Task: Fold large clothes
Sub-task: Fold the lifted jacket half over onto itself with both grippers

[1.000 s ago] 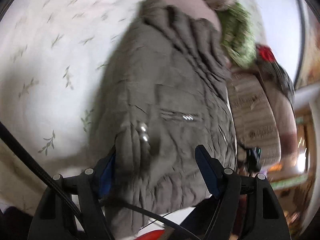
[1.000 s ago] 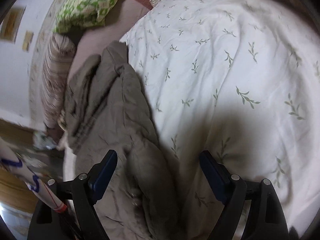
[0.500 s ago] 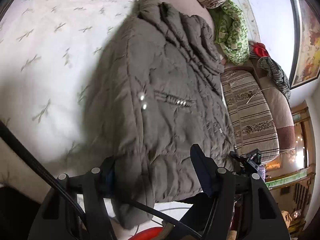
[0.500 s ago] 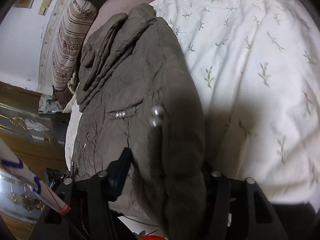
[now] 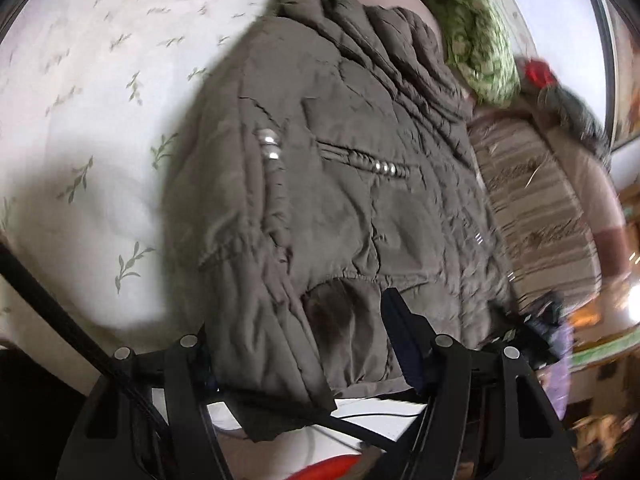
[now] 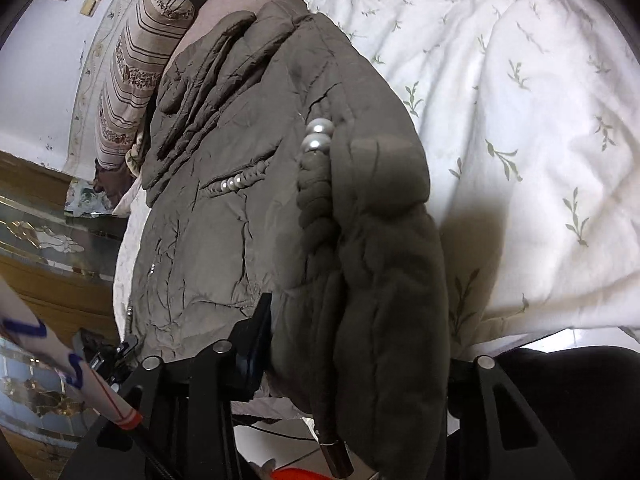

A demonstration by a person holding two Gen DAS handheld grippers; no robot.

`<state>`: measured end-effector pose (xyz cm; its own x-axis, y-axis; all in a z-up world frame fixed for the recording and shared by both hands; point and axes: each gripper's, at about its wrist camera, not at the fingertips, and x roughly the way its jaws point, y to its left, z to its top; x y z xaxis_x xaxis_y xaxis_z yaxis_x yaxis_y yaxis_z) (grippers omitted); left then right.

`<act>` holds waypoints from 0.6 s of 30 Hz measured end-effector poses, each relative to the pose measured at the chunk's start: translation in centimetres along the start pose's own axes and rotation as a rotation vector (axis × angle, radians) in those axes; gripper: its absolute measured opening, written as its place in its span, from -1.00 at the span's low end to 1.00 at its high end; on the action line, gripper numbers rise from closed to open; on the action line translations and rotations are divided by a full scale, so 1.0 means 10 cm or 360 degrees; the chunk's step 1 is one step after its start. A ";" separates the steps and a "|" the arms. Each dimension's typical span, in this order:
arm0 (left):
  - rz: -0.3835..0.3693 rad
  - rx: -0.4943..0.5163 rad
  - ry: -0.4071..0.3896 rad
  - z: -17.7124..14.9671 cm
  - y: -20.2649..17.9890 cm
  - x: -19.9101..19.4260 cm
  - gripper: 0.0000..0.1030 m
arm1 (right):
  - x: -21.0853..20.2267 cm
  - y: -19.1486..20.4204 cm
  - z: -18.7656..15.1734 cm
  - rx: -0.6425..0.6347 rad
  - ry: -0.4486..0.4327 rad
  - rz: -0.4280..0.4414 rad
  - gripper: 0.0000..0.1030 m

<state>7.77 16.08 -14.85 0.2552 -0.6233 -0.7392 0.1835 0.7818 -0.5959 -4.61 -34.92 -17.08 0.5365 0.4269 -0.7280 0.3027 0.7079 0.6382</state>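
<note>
Jaws of left gripper (image 5: 304, 344) and right gripper (image 6: 356, 344) clamping jacket (image 5: 340, 184) hem

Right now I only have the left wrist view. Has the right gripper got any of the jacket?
Observer: Yes. The right gripper has a thick fold of the jacket bunched between its fingers, and the fabric hides one finger.
Operator: Anything dangling from that fold?
Observer: A dark cylindrical tip hangs at its lower edge, below the gripper.
Operator: What's beside the bed there?
Observer: A glass-fronted cabinet.
</note>
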 end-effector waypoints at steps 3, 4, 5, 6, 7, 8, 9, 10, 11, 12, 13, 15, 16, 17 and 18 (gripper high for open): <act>0.0118 -0.0014 0.0006 0.02 -0.03 0.01 -0.07 | -0.02 0.01 0.01 -0.0012 0.0001 0.0013 -0.22; 0.0210 -0.0030 0.0013 0.03 -0.02 0.01 -0.41 | -0.02 0.01 0.02 -0.0013 0.0003 0.0004 -0.28; 0.0236 -0.0048 0.0022 0.04 -0.02 -0.01 -0.47 | -0.01 0.03 0.02 -0.0016 0.0004 -0.0002 -0.32; 0.0241 -0.0065 0.0005 0.04 -0.03 -0.07 -0.51 | -0.02 0.04 0.02 -0.0021 0.0006 -0.0014 -0.43; 0.0250 -0.0060 -0.0010 0.05 -0.05 -0.11 -0.57 | -0.05 0.06 0.04 -0.0021 0.0000 -0.0014 -0.52; 0.0268 -0.0041 -0.0045 0.06 -0.11 -0.21 -0.62 | -0.10 0.08 0.05 -0.0018 -0.0009 0.0005 -0.55; 0.0272 -0.0030 -0.0078 0.08 -0.16 -0.29 -0.63 | -0.14 0.11 0.06 -0.0020 -0.0022 0.0025 -0.59; 0.0267 -0.0017 -0.0122 0.10 -0.23 -0.40 -0.65 | -0.21 0.16 0.08 -0.0026 -0.0045 0.0047 -0.61; 0.0258 -0.0009 -0.0157 0.11 -0.28 -0.48 -0.67 | -0.28 0.19 0.10 -0.0036 -0.0066 0.0065 -0.61; 0.0240 -0.0003 -0.0203 0.13 -0.34 -0.60 -0.68 | -0.34 0.23 0.11 -0.0046 -0.0083 0.0083 -0.62; 0.0210 -0.0002 -0.0238 0.15 -0.38 -0.71 -0.68 | -0.40 0.27 0.12 -0.0057 -0.0101 0.0102 -0.63; 0.0167 0.0004 -0.0285 0.14 -0.45 -0.86 -0.68 | -0.53 0.36 0.13 -0.0081 -0.0133 0.0148 -0.64; 0.0158 0.0016 -0.0303 0.13 -0.48 -0.92 -0.68 | -0.59 0.40 0.11 -0.0098 -0.0146 0.0165 -0.64; 0.0156 0.0031 -0.0312 0.09 -0.50 -0.96 -0.68 | -0.64 0.43 0.09 -0.0113 -0.0154 0.0173 -0.64; 0.0161 0.0039 -0.0314 0.08 -0.53 -0.94 -0.68 | -0.68 0.45 0.06 -0.0122 -0.0156 0.0183 -0.64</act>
<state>5.20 17.86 -4.47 0.4539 -0.5281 -0.7177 0.1698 0.8419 -0.5122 -6.45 -35.01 -9.11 0.6396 0.4533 -0.6209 0.1758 0.7000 0.6921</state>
